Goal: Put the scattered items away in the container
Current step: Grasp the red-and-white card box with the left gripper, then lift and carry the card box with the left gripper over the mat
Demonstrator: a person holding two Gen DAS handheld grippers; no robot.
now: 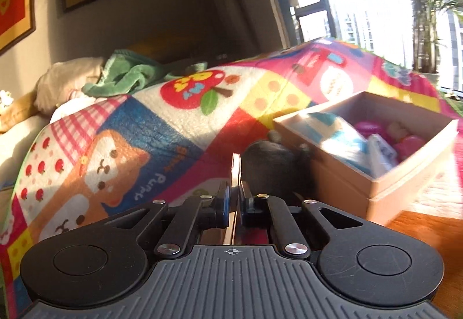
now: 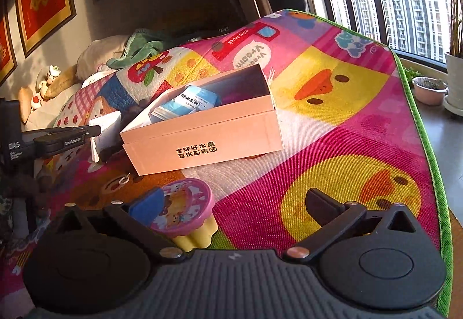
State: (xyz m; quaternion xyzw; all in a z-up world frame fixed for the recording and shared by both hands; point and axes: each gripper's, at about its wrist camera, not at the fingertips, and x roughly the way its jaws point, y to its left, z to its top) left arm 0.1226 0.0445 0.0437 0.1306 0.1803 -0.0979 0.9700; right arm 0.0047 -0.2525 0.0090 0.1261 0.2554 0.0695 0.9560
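Note:
My left gripper [image 1: 235, 199] is shut on a thin white flat item [image 1: 236, 171], seen edge-on and standing upright between the blue pads. Just right of it is the open cardboard box [image 1: 405, 174], which holds a blue-and-white packet [image 1: 341, 139] and pink items [image 1: 411, 142]. In the right wrist view the same box [image 2: 202, 142] sits mid-mat, and the left gripper [image 2: 89, 132] holds the white item [image 2: 105, 131] at the box's left end. My right gripper [image 2: 230, 200] stands open, wide. A yellow cup with a pink lid [image 2: 185, 209] sits against its left finger [image 2: 146, 204]; the right finger is well apart from it.
A colourful play mat [image 2: 332, 122] covers the surface, with its green edge [image 2: 428, 145] to the right. A dark fuzzy object [image 1: 275, 162] lies against the box's near-left corner. A green towel [image 1: 127, 73] and pillows lie at the far end. Plant pots [image 2: 431, 90] stand by the window.

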